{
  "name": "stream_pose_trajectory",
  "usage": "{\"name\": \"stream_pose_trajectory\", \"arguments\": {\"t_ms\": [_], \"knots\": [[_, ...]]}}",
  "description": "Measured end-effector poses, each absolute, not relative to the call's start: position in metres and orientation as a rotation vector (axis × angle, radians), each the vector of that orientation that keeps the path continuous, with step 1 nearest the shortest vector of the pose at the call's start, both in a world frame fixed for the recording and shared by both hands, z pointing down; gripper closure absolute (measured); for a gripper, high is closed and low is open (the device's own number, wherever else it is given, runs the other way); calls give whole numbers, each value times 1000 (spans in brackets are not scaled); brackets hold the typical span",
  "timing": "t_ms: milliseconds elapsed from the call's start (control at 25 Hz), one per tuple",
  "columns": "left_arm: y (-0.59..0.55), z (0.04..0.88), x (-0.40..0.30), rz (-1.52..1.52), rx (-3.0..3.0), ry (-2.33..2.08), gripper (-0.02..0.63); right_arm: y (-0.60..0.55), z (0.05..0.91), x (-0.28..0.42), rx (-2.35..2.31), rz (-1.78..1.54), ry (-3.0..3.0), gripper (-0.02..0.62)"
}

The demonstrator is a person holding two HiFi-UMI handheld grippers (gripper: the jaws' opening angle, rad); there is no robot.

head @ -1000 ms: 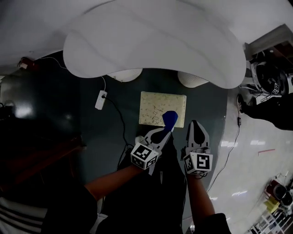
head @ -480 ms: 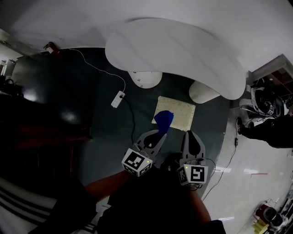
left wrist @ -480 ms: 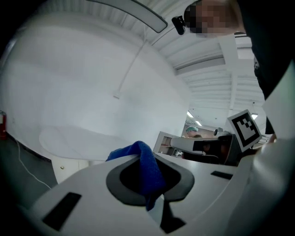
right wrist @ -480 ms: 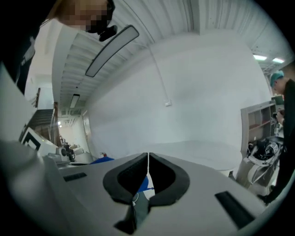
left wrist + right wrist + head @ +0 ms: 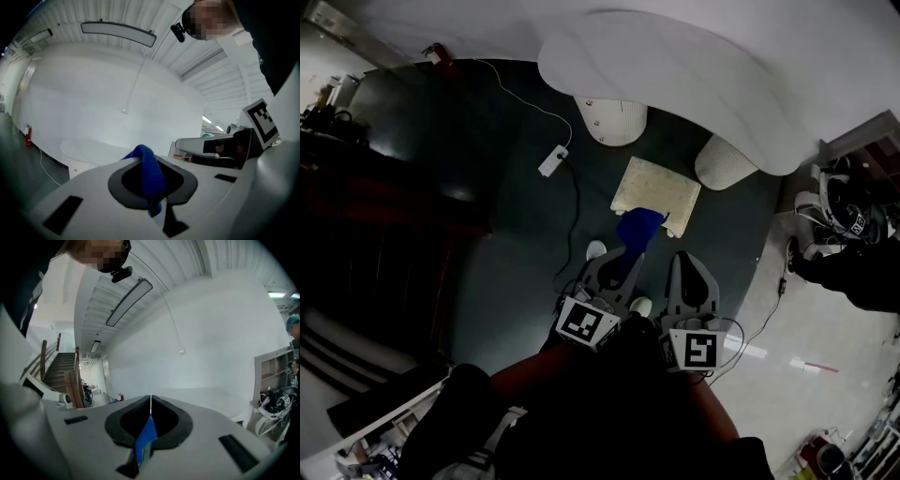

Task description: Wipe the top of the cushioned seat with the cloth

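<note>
Risk I see: left gripper (image 5: 623,262) clamps cloth (image 5: 637,228) by one fold, could slip wiping far cushioned seat (image 5: 664,190); right gripper (image 5: 688,267) closed on blue strip (image 5: 146,439).

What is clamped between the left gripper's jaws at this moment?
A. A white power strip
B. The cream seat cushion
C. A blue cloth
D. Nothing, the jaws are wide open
C: in the left gripper view the left gripper has its jaws closed on a bunched blue cloth, and the head view shows the same cloth sticking out past its tips.
</note>
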State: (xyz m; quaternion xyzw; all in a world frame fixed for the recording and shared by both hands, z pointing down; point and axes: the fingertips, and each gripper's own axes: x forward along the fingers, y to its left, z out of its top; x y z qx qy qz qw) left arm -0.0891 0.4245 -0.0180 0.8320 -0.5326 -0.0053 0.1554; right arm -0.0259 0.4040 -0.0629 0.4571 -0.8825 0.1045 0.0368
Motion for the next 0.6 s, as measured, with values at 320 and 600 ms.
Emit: {"name": "stream_pose_trajectory", "arguments": {"t_ms": [320,600], "knots": [[451,-55,-49,-62,2483,-1503,571,429,-70,27,1516,275,-2643,558],[450,-72,-76,-88,2533,-1478,571,439,-85,-13,1497,211,-2634,560]]}}
